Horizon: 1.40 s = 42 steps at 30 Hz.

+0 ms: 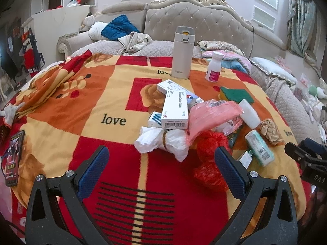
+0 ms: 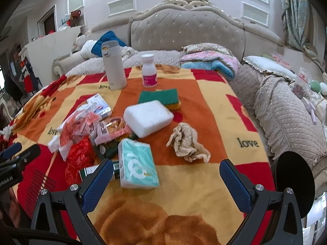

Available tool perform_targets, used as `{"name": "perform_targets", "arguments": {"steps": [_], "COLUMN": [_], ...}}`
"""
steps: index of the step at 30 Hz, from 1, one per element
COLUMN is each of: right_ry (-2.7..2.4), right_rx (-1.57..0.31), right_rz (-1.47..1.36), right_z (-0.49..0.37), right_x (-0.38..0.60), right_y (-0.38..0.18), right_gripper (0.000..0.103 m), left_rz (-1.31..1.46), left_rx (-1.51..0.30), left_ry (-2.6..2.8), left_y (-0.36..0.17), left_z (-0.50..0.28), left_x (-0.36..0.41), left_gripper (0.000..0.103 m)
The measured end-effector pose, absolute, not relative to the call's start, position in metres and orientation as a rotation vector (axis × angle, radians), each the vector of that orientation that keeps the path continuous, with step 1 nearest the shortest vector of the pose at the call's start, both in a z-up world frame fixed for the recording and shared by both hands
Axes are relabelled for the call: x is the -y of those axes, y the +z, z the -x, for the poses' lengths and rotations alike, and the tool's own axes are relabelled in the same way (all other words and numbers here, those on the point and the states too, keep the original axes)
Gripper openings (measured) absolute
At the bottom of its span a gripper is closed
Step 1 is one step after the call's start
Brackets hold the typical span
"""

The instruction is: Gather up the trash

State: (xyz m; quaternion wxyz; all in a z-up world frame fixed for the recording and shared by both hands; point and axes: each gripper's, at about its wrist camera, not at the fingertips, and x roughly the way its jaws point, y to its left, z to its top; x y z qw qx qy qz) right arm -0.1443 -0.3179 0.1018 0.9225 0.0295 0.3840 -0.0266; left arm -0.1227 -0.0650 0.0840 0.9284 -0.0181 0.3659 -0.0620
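Jaws spread wide on both: left gripper [image 1: 161,159] and right gripper [image 2: 166,172] hold nothing, both hovering low over the blanket [image 1: 114,94] at the near edge, likely lined up for a first pick. Nearest the left jaws: white crumpled tissue wad [image 1: 163,143] and red plastic bag [image 1: 210,161], touching each other. Nearest the right jaws: teal tissue pack [image 2: 139,163], then the tan crumpled paper [image 2: 187,143] lying apart from the pile, an easy grab. Mid pile: medicine boxes [image 1: 174,108] stacked loosely, pink wrapper [image 1: 210,116], white foam block [image 2: 148,117], green sponge [image 2: 160,97]. Far: thermos [image 1: 181,53] and pill bottle [image 1: 213,67] upright, probably keepers. Left view alone shows a phone [image 1: 13,157] at the blanket's left edge; right view alone shows a black round object [image 2: 292,183], identity unclear. No bin visible
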Motion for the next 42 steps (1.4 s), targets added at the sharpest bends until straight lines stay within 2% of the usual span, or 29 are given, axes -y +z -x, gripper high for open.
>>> {"name": "perform_targets", "arguments": {"steps": [9,16,26,31,32,33,34,35,36,37,38,42], "right_ry": [0.031,0.100,0.152,0.191,0.196,0.204,0.214,0.222,0.223,0.227,0.237,0.243], "right_rx": [-0.823,-0.883,-0.936,-0.962,-0.961,-0.959,-0.956,-0.954,-0.953,-0.952,-0.950,-0.919], "right_rz": [-0.109,-0.170,-0.205,-0.243,-0.251,-0.258,-0.267,-0.273,-0.266,-0.256,-0.247,-0.227], "right_z": [0.135,0.112,0.088,0.080,0.079,0.079,0.080,0.080,0.080,0.081,0.083,0.094], "right_x": [0.316,0.317,0.319,0.320,0.321,0.321,0.322,0.322,0.321,0.320,0.318,0.318], "right_y": [0.085,0.069,0.051,0.043,0.042,0.042,0.042,0.043,0.044,0.045,0.046,0.054], "right_gripper": [0.103,0.088,0.087,0.075,0.074,0.068,0.055,0.049,0.048,0.048,0.047,0.045], "left_rz": [0.001,0.024,-0.023,-0.070,-0.073,-0.078,-0.083,-0.082,-0.080,-0.075,-0.069,0.013], "left_rx": [-0.780,-0.782,-0.780,-0.788,-0.790,-0.795,-0.808,-0.821,-0.831,-0.851,-0.867,-0.892], "left_ry": [-0.106,-0.161,-0.279,-0.317,-0.325,-0.332,-0.340,-0.349,-0.359,-0.377,-0.385,-0.411], "left_y": [0.071,0.076,0.084,0.079,0.078,0.077,0.075,0.074,0.073,0.071,0.070,0.074], "left_z": [0.121,0.111,0.077,0.056,0.054,0.050,0.046,0.043,0.041,0.038,0.036,0.036], "left_x": [0.044,0.049,0.091,0.111,0.114,0.117,0.120,0.122,0.123,0.124,0.124,0.115], "left_gripper": [0.102,0.102,0.102,0.102,0.096,0.091,0.078,0.060,0.048,0.025,0.017,0.012]}}
